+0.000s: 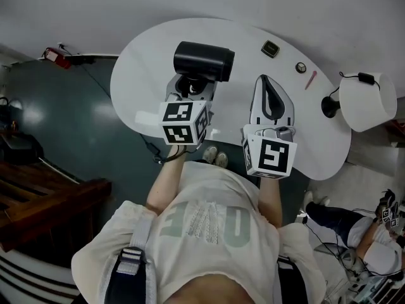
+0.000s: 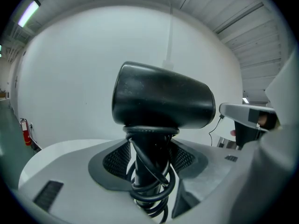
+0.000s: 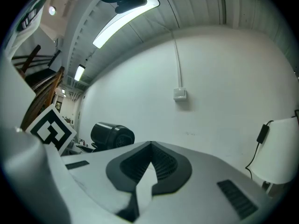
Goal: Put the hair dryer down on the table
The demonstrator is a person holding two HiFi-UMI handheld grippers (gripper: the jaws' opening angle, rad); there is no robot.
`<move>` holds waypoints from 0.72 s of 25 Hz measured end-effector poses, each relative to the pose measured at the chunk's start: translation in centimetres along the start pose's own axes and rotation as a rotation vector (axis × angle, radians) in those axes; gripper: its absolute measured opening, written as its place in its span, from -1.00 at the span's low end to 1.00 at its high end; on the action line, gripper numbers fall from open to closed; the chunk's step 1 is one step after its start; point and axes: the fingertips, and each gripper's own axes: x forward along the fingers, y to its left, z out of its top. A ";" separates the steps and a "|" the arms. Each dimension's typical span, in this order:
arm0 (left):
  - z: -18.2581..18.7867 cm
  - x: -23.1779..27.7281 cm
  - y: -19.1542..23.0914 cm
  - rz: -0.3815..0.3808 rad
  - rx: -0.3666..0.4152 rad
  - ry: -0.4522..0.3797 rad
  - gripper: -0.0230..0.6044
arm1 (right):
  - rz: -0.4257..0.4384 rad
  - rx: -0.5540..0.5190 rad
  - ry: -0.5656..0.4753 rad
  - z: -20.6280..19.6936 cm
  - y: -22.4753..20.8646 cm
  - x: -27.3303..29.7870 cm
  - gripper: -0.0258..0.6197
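Note:
A black hair dryer (image 1: 204, 61) hangs over the far left part of the white table (image 1: 152, 49). My left gripper (image 1: 190, 88) is shut on its handle, which has the black cord wound round it. In the left gripper view the barrel (image 2: 163, 97) stands crosswise above the jaws, and the wrapped handle (image 2: 149, 167) runs down between them. My right gripper (image 1: 266, 82) hovers to the right of the dryer, apart from it. Its jaws meet at the tips (image 3: 150, 146) with nothing between them. From the right gripper view the dryer (image 3: 112, 135) shows off to the left.
A white-shaded lamp (image 1: 367, 100) with a black base stands at the table's right end. A small square object (image 1: 271, 48), a round item (image 1: 301, 67) and a red pen (image 1: 310, 80) lie at the far right. A person's legs (image 1: 342, 217) are at lower right.

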 end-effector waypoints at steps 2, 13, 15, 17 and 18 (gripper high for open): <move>-1.7 0.9 0.3 -0.007 -0.009 0.050 -0.12 | -0.008 0.007 0.024 -0.7 -0.2 0.3 -0.91; -12.0 4.7 1.2 -0.028 -0.072 0.334 -0.12 | -0.052 0.015 0.157 -4.4 -1.1 0.1 -0.91; -13.3 5.5 1.7 -0.023 -0.068 0.377 -0.12 | -0.061 0.013 0.165 -4.8 -1.3 0.2 -0.91; -14.6 6.0 2.0 -0.024 -0.074 0.422 -0.12 | -0.068 0.008 0.178 -5.1 -1.5 0.2 -0.91; -15.3 6.1 2.1 -0.026 -0.084 0.444 -0.12 | -0.071 0.002 0.187 -5.2 -1.5 0.2 -0.91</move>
